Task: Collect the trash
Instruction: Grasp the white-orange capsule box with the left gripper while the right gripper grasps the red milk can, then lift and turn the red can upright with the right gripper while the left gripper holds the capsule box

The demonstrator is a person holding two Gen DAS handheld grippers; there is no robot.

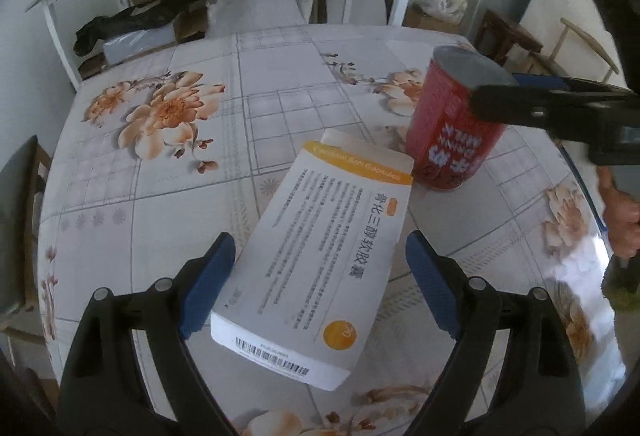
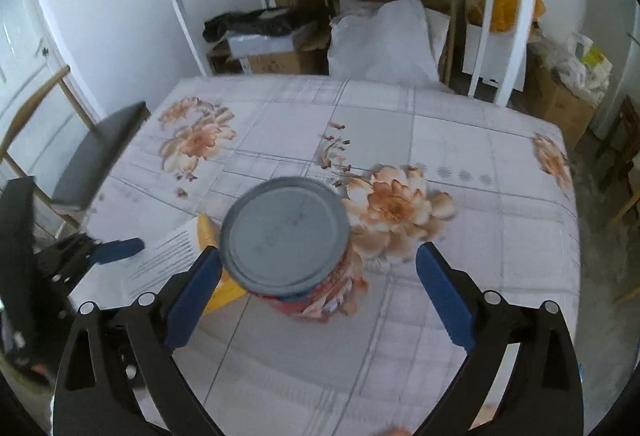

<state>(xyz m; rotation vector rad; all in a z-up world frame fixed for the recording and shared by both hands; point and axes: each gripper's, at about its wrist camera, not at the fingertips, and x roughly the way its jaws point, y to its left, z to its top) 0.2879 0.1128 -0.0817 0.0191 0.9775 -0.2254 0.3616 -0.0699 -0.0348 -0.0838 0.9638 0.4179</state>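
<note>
A flat white box with an orange stripe and black writing lies on the flowery table. Just beside its far end a red can with a grey lid stands upright

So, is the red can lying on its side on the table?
No, the red can stands upright on the table, with its grey lid facing up, beside the white medicine box.

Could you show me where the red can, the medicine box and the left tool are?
red can (image 2: 286,234): right wrist view, grey lid.
medicine box (image 1: 320,248): left wrist view, printed top face.
left tool (image 1: 320,284): left wrist view, midway between fingertips.
</note>
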